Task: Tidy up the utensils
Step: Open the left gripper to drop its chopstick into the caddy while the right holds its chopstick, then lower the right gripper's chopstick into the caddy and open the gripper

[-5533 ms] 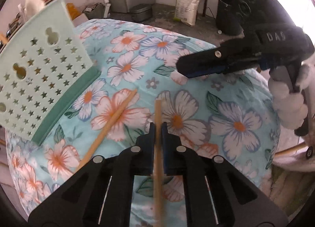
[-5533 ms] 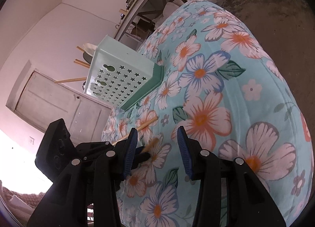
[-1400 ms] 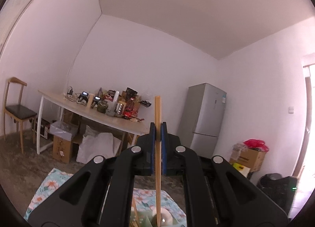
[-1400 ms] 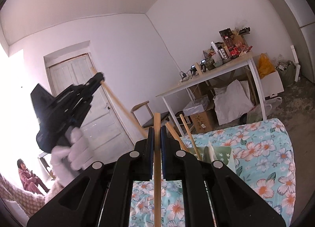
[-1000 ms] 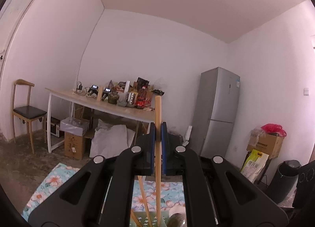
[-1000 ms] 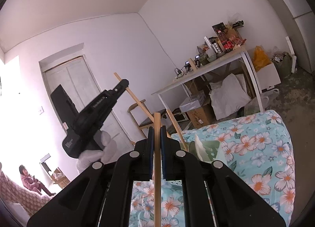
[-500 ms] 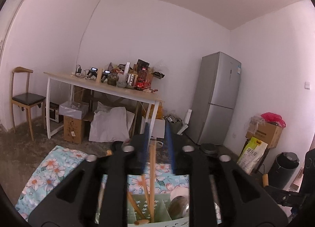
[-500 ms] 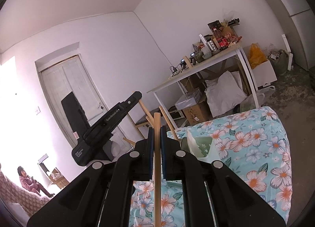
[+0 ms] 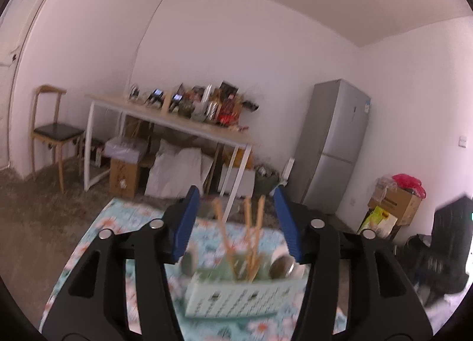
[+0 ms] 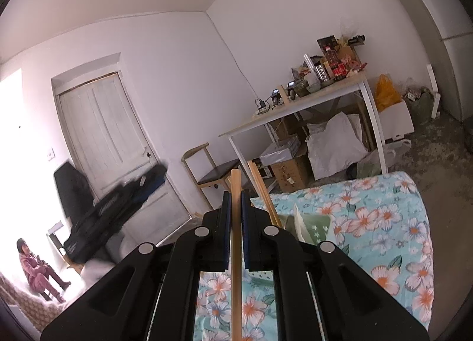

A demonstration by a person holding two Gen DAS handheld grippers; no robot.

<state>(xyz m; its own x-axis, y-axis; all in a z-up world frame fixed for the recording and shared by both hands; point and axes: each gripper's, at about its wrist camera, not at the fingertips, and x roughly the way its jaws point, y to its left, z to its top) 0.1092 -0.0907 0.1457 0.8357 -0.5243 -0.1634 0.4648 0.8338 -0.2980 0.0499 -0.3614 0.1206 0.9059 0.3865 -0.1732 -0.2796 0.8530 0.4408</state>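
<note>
The left gripper points nearly level, its blue-padded fingers opening around nothing. Beyond them, wooden chopsticks stand in a pale green perforated plastic basket on the floral-clothed counter. The right gripper, also nearly level, pinches one upright wooden chopstick.

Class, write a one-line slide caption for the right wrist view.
Right gripper clamps an upright wooden chopstick above the floral tablecloth, beside the green utensil basket.
</note>
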